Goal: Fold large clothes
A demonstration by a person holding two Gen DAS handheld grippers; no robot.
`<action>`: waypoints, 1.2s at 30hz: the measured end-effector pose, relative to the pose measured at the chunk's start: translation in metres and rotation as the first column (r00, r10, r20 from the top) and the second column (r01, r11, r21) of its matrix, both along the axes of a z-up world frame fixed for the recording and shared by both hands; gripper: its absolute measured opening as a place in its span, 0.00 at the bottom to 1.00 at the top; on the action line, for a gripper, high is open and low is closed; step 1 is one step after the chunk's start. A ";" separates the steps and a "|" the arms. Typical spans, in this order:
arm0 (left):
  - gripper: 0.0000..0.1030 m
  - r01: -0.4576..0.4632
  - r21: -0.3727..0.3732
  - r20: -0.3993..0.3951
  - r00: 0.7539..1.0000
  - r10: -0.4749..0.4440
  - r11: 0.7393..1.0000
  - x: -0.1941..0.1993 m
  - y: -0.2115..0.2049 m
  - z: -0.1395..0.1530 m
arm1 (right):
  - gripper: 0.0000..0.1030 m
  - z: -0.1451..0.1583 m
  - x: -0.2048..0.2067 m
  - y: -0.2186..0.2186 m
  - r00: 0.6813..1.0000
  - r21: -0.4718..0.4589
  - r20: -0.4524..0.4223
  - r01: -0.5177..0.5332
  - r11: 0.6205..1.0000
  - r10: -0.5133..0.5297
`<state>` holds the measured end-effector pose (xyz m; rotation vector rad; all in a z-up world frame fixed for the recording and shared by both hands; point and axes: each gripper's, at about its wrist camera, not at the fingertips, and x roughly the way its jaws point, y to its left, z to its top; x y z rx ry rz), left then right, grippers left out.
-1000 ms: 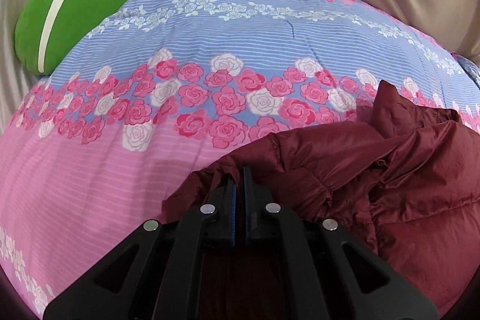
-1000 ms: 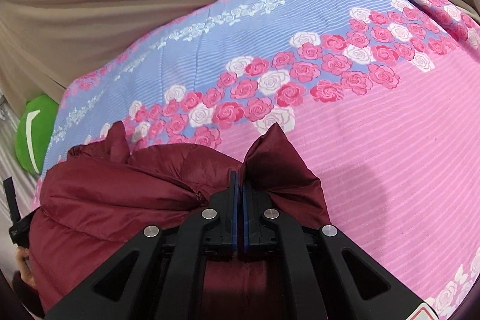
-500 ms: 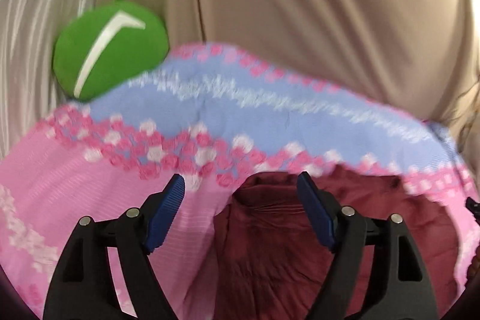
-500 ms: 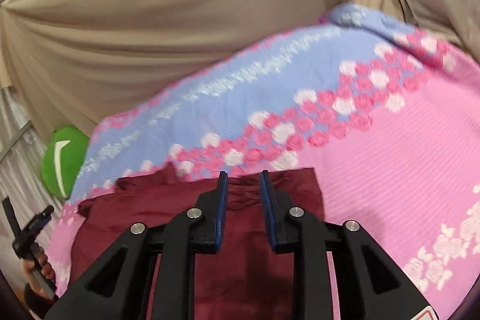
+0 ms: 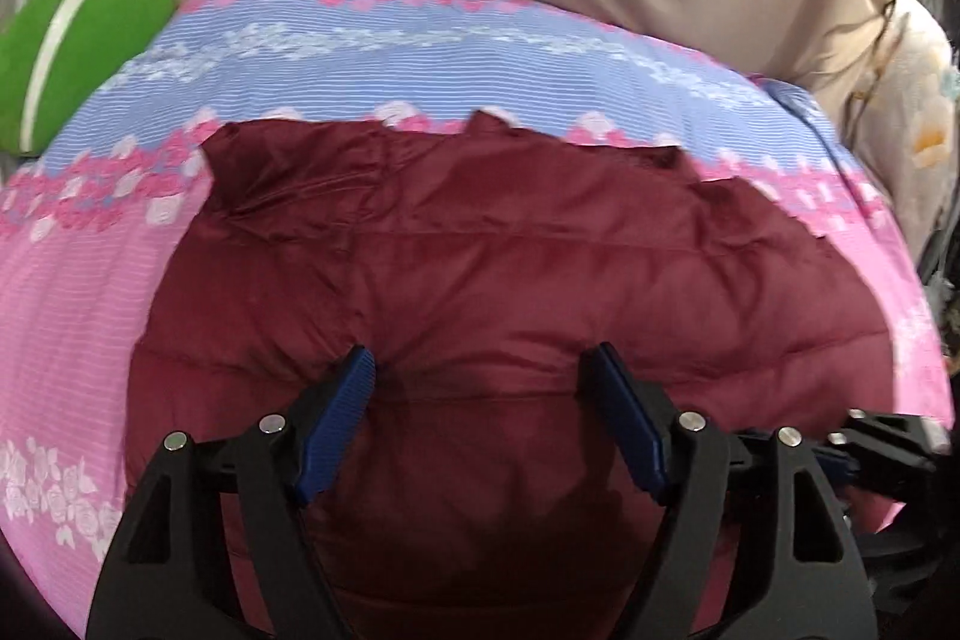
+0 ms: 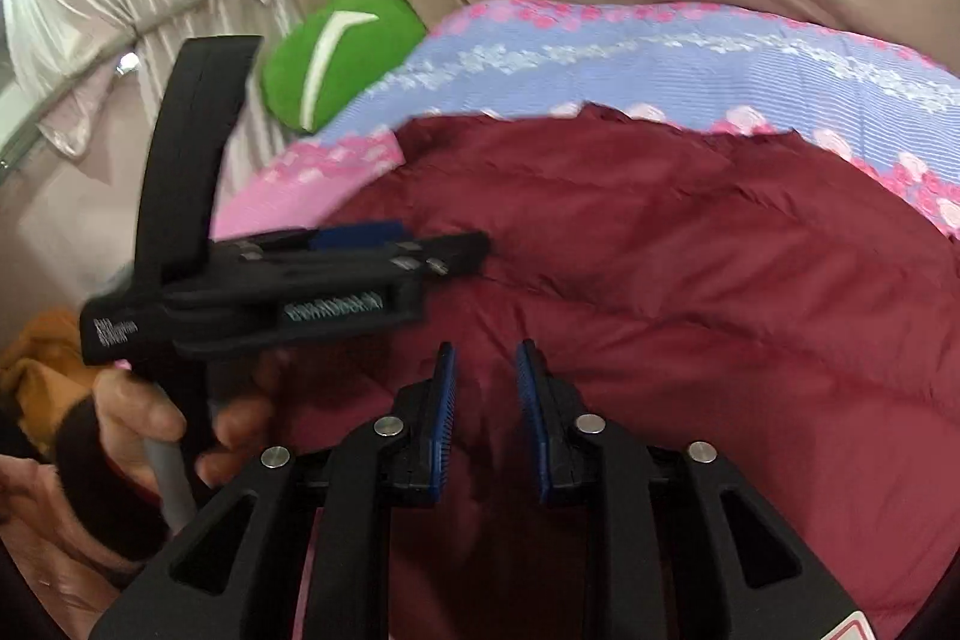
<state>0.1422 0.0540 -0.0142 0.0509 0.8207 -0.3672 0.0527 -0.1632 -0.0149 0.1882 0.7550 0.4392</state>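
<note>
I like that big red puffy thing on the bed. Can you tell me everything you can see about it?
The dark red jacket looks puffy and quilted, with stitched lines across shiny, smooth cloth. It lies spread fairly flat on the pink and blue flowered bedspread, its far edge a bit bumpy and creased. Nothing grips it: the left claw is open over it, and the right claw, narrowly open, is closing with only air between its pads.

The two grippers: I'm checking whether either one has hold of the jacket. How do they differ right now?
The left gripper stands wide open; the right gripper is narrower and closing. The left gripper points across the maroon jacket, the right gripper along it. Both are empty, with blue pads over the jacket.
</note>
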 end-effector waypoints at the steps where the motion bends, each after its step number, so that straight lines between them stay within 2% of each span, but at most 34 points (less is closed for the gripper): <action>1: 0.70 -0.035 0.021 0.010 0.999 0.035 0.999 0.001 0.007 -0.002 | 0.12 -0.004 0.001 -0.008 1.000 0.013 -0.010 0.021 1.000 -0.021; 3: 0.70 -0.062 0.041 0.021 0.998 0.061 0.997 0.004 0.019 -0.006 | 0.10 -0.009 -0.001 -0.035 0.996 0.065 -0.038 0.085 0.994 -0.083; 6: 0.70 -0.103 0.051 0.017 0.995 0.102 0.993 0.006 0.042 -0.014 | 0.09 -0.013 -0.010 -0.075 0.978 0.085 -0.047 0.207 0.975 -0.204; 9: 0.71 -0.146 0.064 0.018 0.989 0.145 0.987 0.006 0.061 -0.018 | 0.04 -0.022 -0.030 -0.135 0.929 0.133 -0.083 0.370 0.920 -0.361; 11: 0.71 -0.164 0.056 0.003 0.986 0.164 0.985 0.006 0.069 -0.017 | 0.04 -0.025 -0.048 -0.171 0.879 0.141 -0.106 0.476 0.868 -0.465; 12: 0.71 -0.174 0.045 -0.013 0.985 0.175 0.984 0.006 0.074 -0.015 | 0.06 -0.023 -0.057 -0.189 0.846 0.142 -0.114 0.533 0.834 -0.521; 14: 0.70 -0.195 0.029 -0.027 0.980 0.196 0.980 0.006 0.080 -0.005 | 0.19 -0.013 -0.068 -0.208 0.805 0.132 -0.094 0.593 0.794 -0.585; 15: 0.69 -0.203 0.008 -0.023 0.979 0.203 0.979 0.007 0.085 0.005 | 0.21 -0.008 -0.072 -0.214 0.795 0.126 -0.079 0.607 0.785 -0.602; 17: 0.71 -0.204 -0.053 -0.011 0.979 0.204 0.977 0.015 0.092 0.024 | 0.33 0.009 -0.069 -0.225 0.782 0.124 -0.034 0.621 0.774 -0.622; 18: 0.75 -0.206 -0.090 -0.004 0.978 0.207 0.974 0.022 0.095 0.035 | 0.39 0.016 -0.063 -0.229 0.781 0.126 -0.019 0.622 0.773 -0.625; 19: 0.88 -0.221 -0.116 0.001 0.975 0.222 0.968 0.029 0.098 0.043 | 0.53 0.022 -0.054 -0.232 0.780 0.133 -0.010 0.621 0.772 -0.626; 20: 0.95 -0.235 -0.131 0.004 0.971 0.237 0.963 0.039 0.098 0.047 | 0.61 0.026 -0.040 -0.238 0.775 0.143 -0.008 0.626 0.767 -0.631; 22: 0.95 -0.249 -0.132 -0.003 0.968 0.251 0.959 0.061 0.098 0.048 | 0.64 0.025 -0.024 -0.247 0.772 0.146 -0.028 0.631 0.762 -0.635; 24: 0.95 -0.259 -0.107 -0.049 0.966 0.255 0.960 0.084 0.097 0.039 | 0.64 0.013 0.001 -0.257 0.751 0.120 -0.106 0.660 0.741 -0.652; 27: 0.95 -0.303 -0.096 -0.134 0.948 0.289 0.948 0.114 0.102 0.016 | 0.64 -0.005 0.024 -0.257 0.744 0.080 -0.170 0.664 0.744 -0.646; 28: 0.92 -0.330 -0.089 -0.156 0.937 0.314 0.940 0.122 0.105 0.008 | 0.63 -0.014 0.030 -0.253 0.746 0.059 -0.188 0.658 0.750 -0.639; 29: 0.85 -0.336 -0.088 -0.163 0.933 0.319 0.938 0.124 0.106 0.003 | 0.49 -0.019 0.037 -0.251 0.748 0.045 -0.197 0.652 0.757 -0.633; 30: 0.65 -0.328 -0.091 -0.184 0.933 0.308 0.940 0.130 0.107 -0.004 | 0.37 -0.022 0.039 -0.248 0.751 0.037 -0.197 0.648 0.761 -0.630; 31: 0.39 -0.317 -0.081 -0.207 0.933 0.295 0.945 0.134 0.106 -0.010 | 0.14 -0.023 0.043 -0.244 0.761 0.030 -0.195 0.636 0.771 -0.619; 32: 0.31 -0.320 -0.074 -0.214 0.930 0.299 0.944 0.135 0.106 -0.013 | 0.08 -0.020 0.045 -0.240 0.778 0.046 -0.184 0.618 0.785 -0.601; 33: 0.19 -0.323 -0.074 -0.206 0.931 0.302 0.944 0.135 0.106 -0.014 | 0.07 -0.014 0.045 -0.237 0.788 0.070 -0.163 0.610 0.789 -0.594; 34: 0.11 -0.322 -0.069 -0.186 0.934 0.305 0.944 0.133 0.105 -0.012 | 0.06 -0.001 0.042 -0.232 0.804 0.101 -0.104 0.595 0.798 -0.586; 36: 0.08 -0.331 -0.070 -0.159 0.935 0.318 0.941 0.130 0.107 -0.008 | 0.05 0.023 0.033 -0.223 0.820 0.135 0.003 0.566 0.813 -0.572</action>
